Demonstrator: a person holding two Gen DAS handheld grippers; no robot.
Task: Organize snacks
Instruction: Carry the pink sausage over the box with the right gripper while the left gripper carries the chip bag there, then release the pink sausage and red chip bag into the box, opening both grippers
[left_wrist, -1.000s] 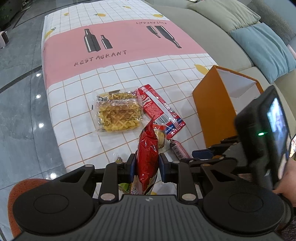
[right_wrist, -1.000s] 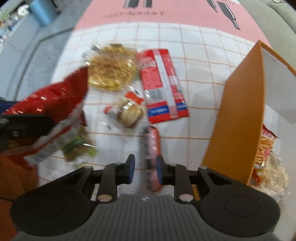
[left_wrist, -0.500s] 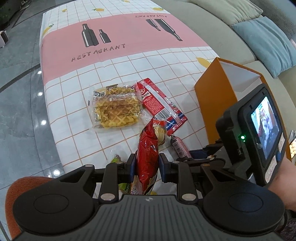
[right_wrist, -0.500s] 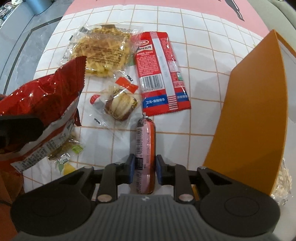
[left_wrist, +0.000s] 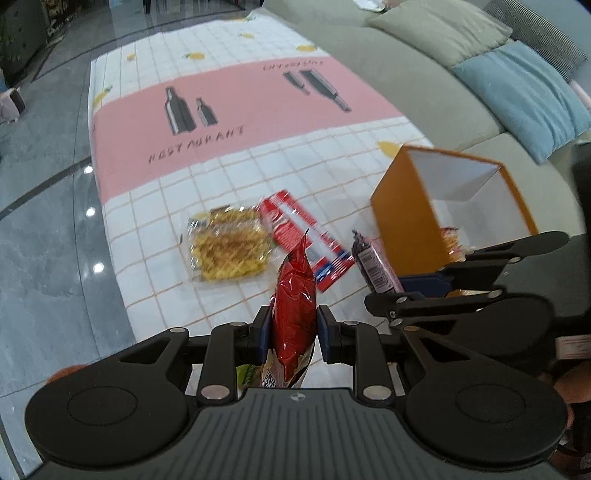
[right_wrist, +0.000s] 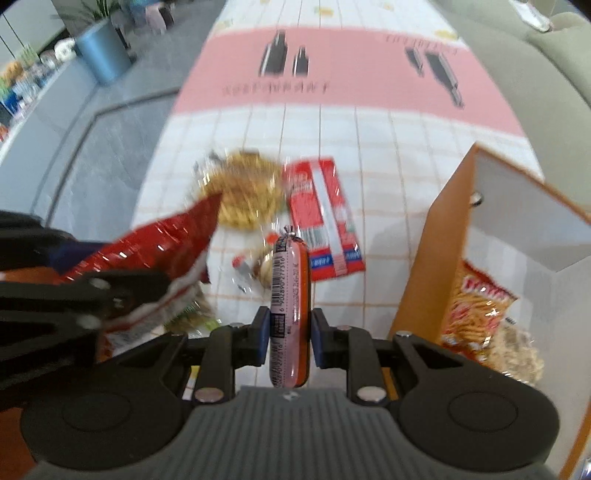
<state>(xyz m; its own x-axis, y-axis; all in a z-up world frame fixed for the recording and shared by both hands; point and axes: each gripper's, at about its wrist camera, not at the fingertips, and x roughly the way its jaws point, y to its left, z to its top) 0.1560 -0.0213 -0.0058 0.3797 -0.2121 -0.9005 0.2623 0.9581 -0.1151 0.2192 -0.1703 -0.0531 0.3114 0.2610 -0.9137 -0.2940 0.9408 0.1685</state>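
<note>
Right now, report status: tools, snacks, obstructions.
Left tool shut on red bag. Right tool shut on sausage, lifted. Orange box open alongside; nothing between.

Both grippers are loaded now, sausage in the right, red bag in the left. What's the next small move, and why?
Probably carry the right gripper rightward over the orange box and release. Its jaws are shut on the sausage, which is lifted off the tablecloth, and the box, already holding a chip bag, sits open just to its right. The left gripper can follow with the red bag.
</note>
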